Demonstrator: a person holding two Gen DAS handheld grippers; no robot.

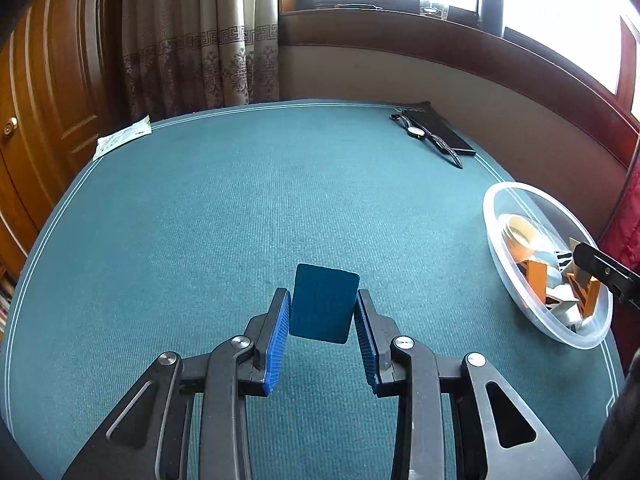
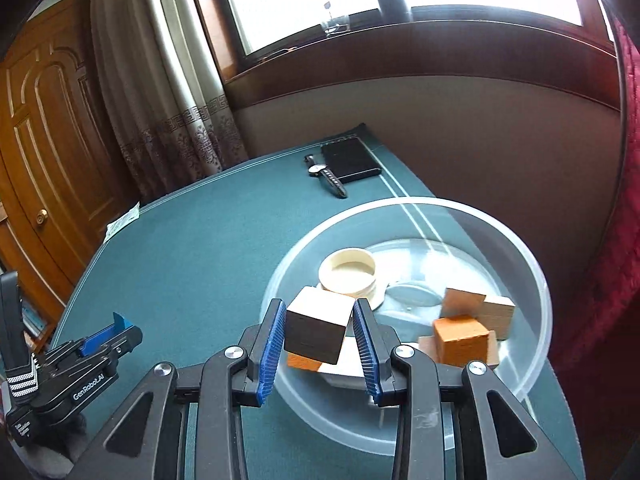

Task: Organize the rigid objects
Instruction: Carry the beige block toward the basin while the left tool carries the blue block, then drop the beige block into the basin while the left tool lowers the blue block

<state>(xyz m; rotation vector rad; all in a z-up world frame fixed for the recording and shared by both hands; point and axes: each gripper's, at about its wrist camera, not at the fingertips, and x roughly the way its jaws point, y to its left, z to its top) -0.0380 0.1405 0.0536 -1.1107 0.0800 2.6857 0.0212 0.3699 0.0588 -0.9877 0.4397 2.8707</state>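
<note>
1. I see the teal table (image 1: 200, 208) filling both views.
2. The clear bowl (image 2: 536, 280) sits lower right, holding wooden blocks.
3. My right gripper (image 2: 320, 336) pinches a dark-faced wooden cube (image 2: 318, 326) over the bowl.
4. My left gripper (image 1: 322, 312) pinches a blue block (image 1: 324, 304), lower centre.

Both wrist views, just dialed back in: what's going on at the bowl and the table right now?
A person is sorting blocks with two handheld grippers. The right gripper is shut on a block with dark and pale faces, held over the clear plastic bowl, which already holds wooden and orange blocks and a cream ring. The left gripper is shut on a flat dark teal piece above the green table. A watch and black case lie at the far edge.
</note>
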